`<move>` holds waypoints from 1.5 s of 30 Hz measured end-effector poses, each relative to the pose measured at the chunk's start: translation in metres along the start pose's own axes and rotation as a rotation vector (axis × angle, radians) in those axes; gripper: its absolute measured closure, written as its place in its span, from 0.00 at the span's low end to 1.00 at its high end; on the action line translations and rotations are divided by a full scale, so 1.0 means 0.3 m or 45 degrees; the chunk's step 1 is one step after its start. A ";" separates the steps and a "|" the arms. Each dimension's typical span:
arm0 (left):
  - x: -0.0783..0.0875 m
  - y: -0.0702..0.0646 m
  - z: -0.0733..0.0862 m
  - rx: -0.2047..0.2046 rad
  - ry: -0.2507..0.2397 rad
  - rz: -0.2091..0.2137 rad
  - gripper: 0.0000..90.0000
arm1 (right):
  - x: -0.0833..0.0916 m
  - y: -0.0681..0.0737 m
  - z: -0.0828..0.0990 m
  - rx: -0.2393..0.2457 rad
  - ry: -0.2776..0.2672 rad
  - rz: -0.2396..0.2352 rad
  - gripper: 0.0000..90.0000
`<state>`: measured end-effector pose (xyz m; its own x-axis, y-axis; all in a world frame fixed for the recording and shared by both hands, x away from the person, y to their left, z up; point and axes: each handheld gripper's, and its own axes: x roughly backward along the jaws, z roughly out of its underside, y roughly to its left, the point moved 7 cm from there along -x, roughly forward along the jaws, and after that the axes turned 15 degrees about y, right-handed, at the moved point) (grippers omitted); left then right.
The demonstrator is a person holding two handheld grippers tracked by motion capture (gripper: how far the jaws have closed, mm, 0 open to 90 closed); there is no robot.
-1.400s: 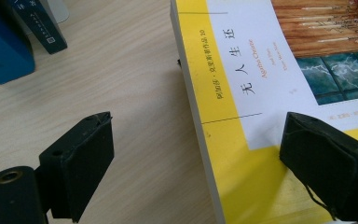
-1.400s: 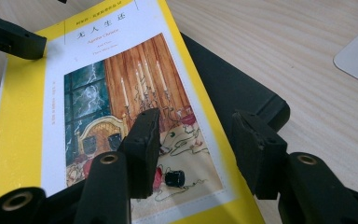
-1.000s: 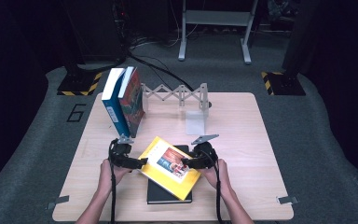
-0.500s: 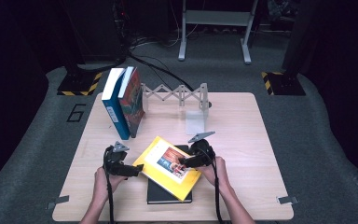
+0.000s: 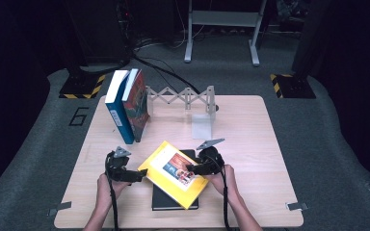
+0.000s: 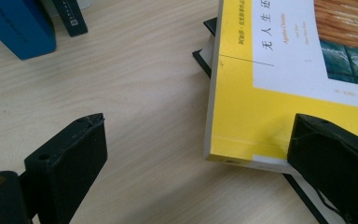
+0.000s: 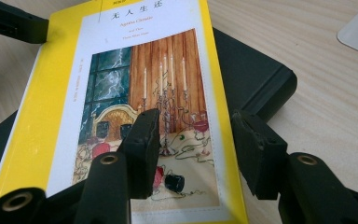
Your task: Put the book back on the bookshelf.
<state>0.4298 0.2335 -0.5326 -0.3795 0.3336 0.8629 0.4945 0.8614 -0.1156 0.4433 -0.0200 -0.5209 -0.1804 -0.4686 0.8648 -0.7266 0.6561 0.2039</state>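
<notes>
A yellow paperback (image 5: 160, 162) lies skewed on top of a black book (image 5: 173, 203) at the table's front centre. My left gripper (image 5: 142, 175) is at the paperback's left corner and is open wide. One jaw is over the bare wood, the other over the yellow cover (image 6: 261, 93), with the corner between them. My right gripper (image 5: 190, 168) hovers low over the cover picture near the right edge. Its jaws have just been closing and stand half open. The yellow book's edge (image 7: 60, 70) runs beneath them and the black book (image 7: 251, 70) lies beyond; nothing is pinched.
A blue book (image 5: 118, 108) and a reddish book (image 5: 137, 103) stand upright at the back left. An expanding wooden rack (image 5: 178, 98) runs along the back, with a pale flat plate (image 5: 202, 126) in front of it. Bare wood lies at the right.
My left gripper has slid a little toward the table's near edge and now points at the yellow book's corner. The right hand and both books kept still.
</notes>
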 end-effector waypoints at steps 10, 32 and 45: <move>0.014 -0.017 0.005 -0.034 0.041 -0.018 0.06 | 0.002 0.005 0.013 -0.018 -0.028 -0.001 0.58; -0.013 0.027 0.006 0.040 0.041 0.003 0.04 | 0.003 0.031 0.020 -0.044 0.000 -0.005 0.58; -0.034 0.074 -0.028 0.147 0.020 0.060 0.06 | -0.002 0.050 0.023 -0.058 0.002 -0.013 0.56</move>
<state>0.4512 0.2459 -0.5399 -0.3453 0.3693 0.8628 0.4180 0.8836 -0.2109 0.4280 -0.0138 -0.5215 -0.1723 -0.4744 0.8633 -0.6972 0.6779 0.2333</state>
